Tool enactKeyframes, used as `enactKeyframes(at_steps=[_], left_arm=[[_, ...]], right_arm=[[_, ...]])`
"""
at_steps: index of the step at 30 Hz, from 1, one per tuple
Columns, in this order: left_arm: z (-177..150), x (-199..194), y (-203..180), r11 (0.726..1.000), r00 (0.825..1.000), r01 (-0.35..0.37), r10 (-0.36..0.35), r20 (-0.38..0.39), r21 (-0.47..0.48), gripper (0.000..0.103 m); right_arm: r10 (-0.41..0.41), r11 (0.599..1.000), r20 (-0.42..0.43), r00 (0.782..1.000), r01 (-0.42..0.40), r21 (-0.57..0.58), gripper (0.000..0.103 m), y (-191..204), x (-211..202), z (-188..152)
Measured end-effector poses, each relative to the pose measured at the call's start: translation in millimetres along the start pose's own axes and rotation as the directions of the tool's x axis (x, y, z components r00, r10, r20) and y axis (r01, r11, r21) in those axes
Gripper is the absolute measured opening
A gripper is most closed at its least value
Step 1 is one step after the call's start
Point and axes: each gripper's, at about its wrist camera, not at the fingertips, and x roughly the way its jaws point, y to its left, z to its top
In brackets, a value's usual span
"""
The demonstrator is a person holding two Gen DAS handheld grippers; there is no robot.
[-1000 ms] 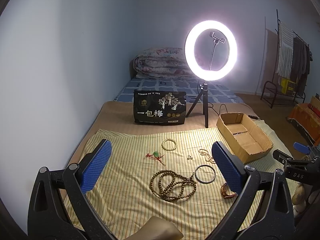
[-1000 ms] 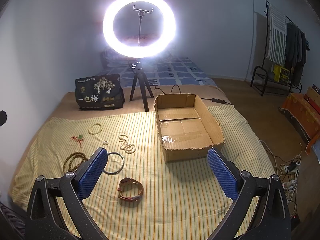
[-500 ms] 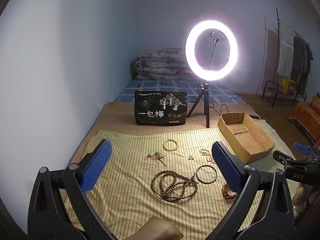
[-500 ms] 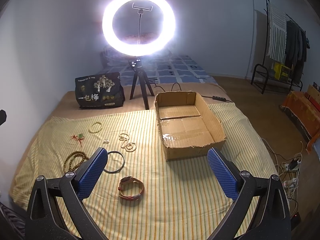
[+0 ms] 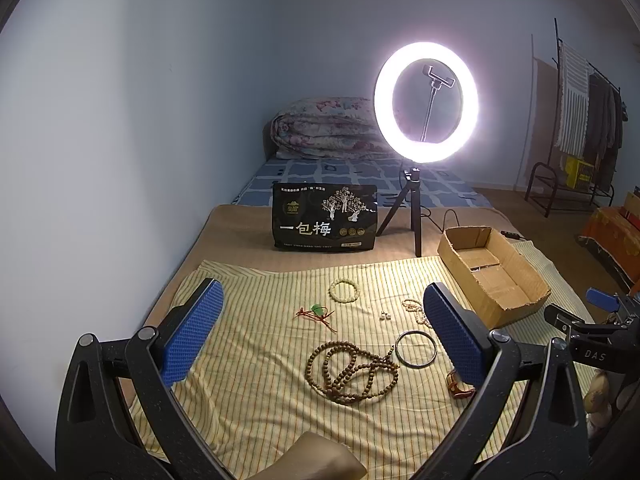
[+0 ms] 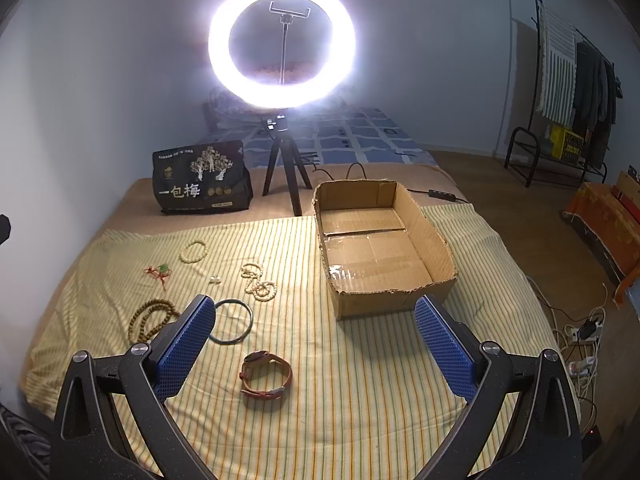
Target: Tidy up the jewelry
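Jewelry lies on a yellow striped cloth [image 5: 248, 400]: a brown bead necklace [image 5: 352, 372], a dark bangle [image 5: 416, 349], a pale bead bracelet [image 5: 345, 290], a red cord with a green pendant [image 5: 318, 313], small earrings [image 5: 385, 316], a pale bead strand [image 6: 259, 282] and a brown leather bracelet [image 6: 266, 376]. An open, empty cardboard box [image 6: 380, 248] stands to the right. My left gripper [image 5: 320, 340] is open and empty above the necklace. My right gripper [image 6: 316, 344] is open and empty above the leather bracelet.
A lit ring light on a tripod [image 5: 426, 100] and a black printed bag [image 5: 324, 218] stand behind the cloth. A folded quilt [image 5: 324, 128] lies at the far wall. A clothes rack [image 6: 568, 80] and floor cables [image 6: 580, 332] are on the right.
Both views have shifted slightly, as if the grippers drew back or tilted a little. The jewelry and box have not moved. Both grippers stay open.
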Motion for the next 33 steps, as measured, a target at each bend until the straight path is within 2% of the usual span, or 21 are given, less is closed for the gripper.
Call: enactKeyframes(at_steps=[22,33], left_arm=[[-1.8,0.0,3.2,1.0,1.0,-0.004,0.004,-0.002,0.0,0.102],[-8.0,5.4,7.3,0.999,0.999,-0.033,0.033,-0.016,0.011,0.102]], right_arm=[[-0.002,1.0,-0.007,1.0,0.002,0.0,0.1,0.3,0.8,-2.2],[0.001,1.0,-0.021,1.0,-0.001,-0.012,0.1,2.7,2.8,-4.0]])
